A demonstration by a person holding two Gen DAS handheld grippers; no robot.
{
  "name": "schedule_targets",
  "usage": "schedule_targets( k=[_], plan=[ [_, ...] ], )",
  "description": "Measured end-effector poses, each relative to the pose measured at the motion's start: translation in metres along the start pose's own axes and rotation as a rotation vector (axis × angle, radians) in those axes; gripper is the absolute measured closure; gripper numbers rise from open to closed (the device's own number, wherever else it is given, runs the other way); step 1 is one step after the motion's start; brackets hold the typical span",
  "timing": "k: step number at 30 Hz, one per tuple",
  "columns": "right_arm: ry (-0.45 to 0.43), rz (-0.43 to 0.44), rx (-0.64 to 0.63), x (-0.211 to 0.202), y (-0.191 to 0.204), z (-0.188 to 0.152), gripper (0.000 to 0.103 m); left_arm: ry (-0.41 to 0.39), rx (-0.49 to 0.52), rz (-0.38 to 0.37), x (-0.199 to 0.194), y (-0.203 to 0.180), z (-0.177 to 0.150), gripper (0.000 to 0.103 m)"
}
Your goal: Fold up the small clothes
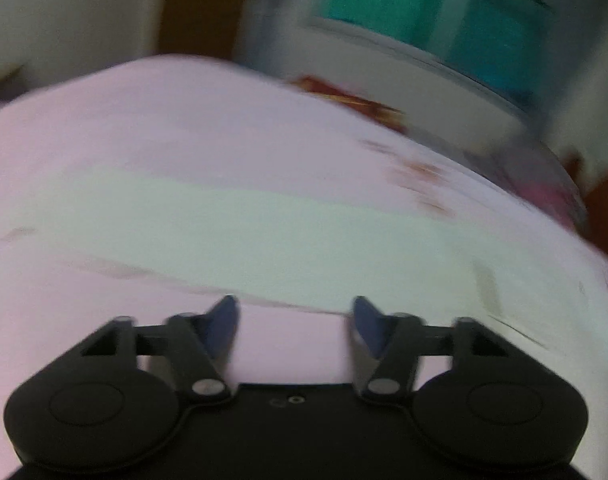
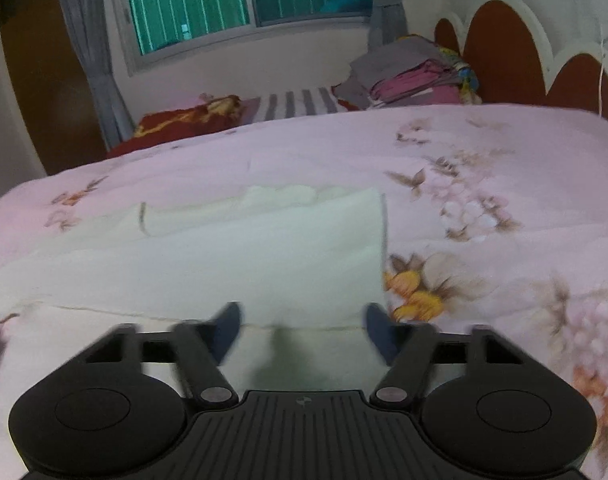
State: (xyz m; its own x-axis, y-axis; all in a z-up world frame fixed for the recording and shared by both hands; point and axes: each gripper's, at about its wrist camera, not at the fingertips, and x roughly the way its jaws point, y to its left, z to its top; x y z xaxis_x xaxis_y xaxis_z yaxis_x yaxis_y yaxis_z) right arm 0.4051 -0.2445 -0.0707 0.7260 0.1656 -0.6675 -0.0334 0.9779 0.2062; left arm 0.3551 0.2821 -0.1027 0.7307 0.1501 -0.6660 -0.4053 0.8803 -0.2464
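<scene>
A pale cream garment (image 2: 264, 248) lies flat on the pink floral bedspread (image 2: 484, 160). In the right wrist view my right gripper (image 2: 303, 326) is open and empty, its fingertips (image 2: 228, 328) just at the garment's near edge. In the left wrist view, which is motion-blurred, the same garment (image 1: 224, 224) shows as a pale band across the bedspread (image 1: 144, 120). My left gripper (image 1: 295, 320) is open and empty, just short of the garment's near edge.
A stack of folded clothes (image 2: 416, 76) sits at the far side of the bed near the red scalloped headboard (image 2: 504, 52). A red and gold pillow (image 2: 184, 120) lies at the far left. A window (image 2: 240, 0) with grey curtains is behind.
</scene>
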Motion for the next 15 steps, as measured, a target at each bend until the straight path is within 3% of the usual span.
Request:
schedule_targets(
  k=[2, 6, 12, 13, 15],
  plan=[
    [0.031, 0.008, 0.018, 0.003, 0.004, -0.004, 0.052, -0.031, -0.155, 0.021, -0.009, 0.046, 0.005, 0.052],
    [0.052, 0.012, 0.003, 0.006, 0.016, -0.007, 0.052, -0.102, -0.46, -0.028, -0.011, 0.11, 0.011, 0.053],
    [0.042, 0.006, -0.03, 0.007, 0.032, -0.005, 0.052, -0.19, -0.749, -0.075, 0.004, 0.15, 0.013, 0.062],
    [0.04, 0.002, -0.027, 0.007, 0.033, -0.003, 0.052, -0.197, -0.771, -0.074, 0.007, 0.153, 0.014, 0.066],
    [0.038, -0.01, -0.01, 0.011, 0.028, 0.001, 0.052, -0.187, -0.78, -0.066, 0.013, 0.156, 0.017, 0.088]
  ],
)
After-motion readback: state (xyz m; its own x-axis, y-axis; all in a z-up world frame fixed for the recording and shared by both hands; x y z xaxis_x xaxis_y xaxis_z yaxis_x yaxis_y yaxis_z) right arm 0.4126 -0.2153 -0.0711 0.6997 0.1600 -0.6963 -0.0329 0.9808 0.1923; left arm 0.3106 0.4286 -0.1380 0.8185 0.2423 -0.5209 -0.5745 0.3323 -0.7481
